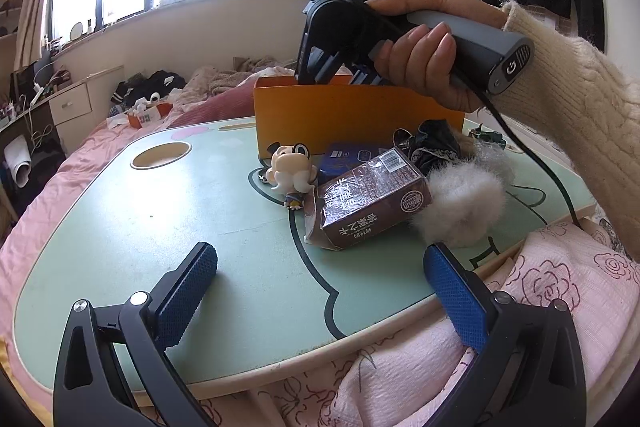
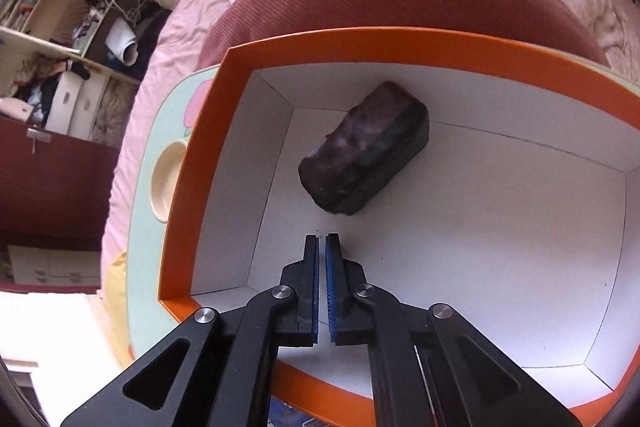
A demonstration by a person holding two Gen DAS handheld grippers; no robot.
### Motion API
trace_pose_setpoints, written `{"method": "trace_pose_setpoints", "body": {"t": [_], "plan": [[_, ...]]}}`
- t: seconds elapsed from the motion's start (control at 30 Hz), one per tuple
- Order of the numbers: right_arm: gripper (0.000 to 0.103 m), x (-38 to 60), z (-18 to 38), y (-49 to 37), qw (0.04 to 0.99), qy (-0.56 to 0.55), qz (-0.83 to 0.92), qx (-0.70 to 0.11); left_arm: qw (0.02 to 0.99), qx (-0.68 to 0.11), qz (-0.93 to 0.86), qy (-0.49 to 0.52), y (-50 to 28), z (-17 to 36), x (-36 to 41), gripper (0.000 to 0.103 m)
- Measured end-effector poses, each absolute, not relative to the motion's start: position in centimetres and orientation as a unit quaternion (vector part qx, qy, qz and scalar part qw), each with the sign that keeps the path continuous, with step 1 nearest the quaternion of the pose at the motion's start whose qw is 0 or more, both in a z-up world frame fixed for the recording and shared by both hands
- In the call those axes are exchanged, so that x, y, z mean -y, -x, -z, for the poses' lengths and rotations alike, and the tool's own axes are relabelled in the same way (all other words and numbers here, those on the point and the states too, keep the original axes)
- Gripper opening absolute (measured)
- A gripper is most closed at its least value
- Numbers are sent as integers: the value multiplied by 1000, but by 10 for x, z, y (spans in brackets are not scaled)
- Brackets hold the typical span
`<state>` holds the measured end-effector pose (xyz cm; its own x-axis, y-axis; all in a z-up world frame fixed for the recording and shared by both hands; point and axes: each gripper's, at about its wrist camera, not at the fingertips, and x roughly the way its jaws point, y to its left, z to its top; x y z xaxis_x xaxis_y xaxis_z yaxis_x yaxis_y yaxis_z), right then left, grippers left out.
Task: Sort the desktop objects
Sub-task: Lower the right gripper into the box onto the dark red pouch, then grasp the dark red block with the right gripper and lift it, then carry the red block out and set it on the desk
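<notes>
The right gripper (image 2: 322, 237) hangs inside the orange cardboard box (image 2: 192, 163), jaws pinched together and empty, a dark oblong pouch (image 2: 364, 151) lying diagonally just ahead. The left gripper (image 1: 320, 267), spread wide, sits nearer the brown drink carton (image 1: 368, 203) lying on the green desk (image 1: 160, 227).

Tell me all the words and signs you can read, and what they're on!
"G": a white letter on the butt of the right gripper's grey handle.
Brown carton: large Chinese characters, a round seal, a barcode and small print, seen upside down, too distorted to read reliably.
Blue packet behind the carton: label too small.
Nothing readable in the orange box.
</notes>
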<state>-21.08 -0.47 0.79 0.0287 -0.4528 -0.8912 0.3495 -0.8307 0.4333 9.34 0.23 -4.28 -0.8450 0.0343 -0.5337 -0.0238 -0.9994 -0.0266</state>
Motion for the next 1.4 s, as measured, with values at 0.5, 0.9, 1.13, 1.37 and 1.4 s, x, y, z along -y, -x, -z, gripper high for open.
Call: {"method": "trace_pose_setpoints", "body": {"t": [0.5,0.9,1.13,1.37,1.4], "plan": [[67,-2,-17,236,184,-643,737,101,15,10,-961,277,-93,39,-3,103],[27,-26,-20,230,222,-626,735,138,15,10,-961,275,-93,36,-4,103],[27,-61,-74,183,317,-547,760,149,15,10,-961,275,-93,36,-4,103],[27,-130,-112,84,365,-466,800,100,14,10,-961,275,-93,36,-4,103],[27,-140,-107,70,364,-464,802,90,14,10,-961,276,-93,36,-4,103]]}}
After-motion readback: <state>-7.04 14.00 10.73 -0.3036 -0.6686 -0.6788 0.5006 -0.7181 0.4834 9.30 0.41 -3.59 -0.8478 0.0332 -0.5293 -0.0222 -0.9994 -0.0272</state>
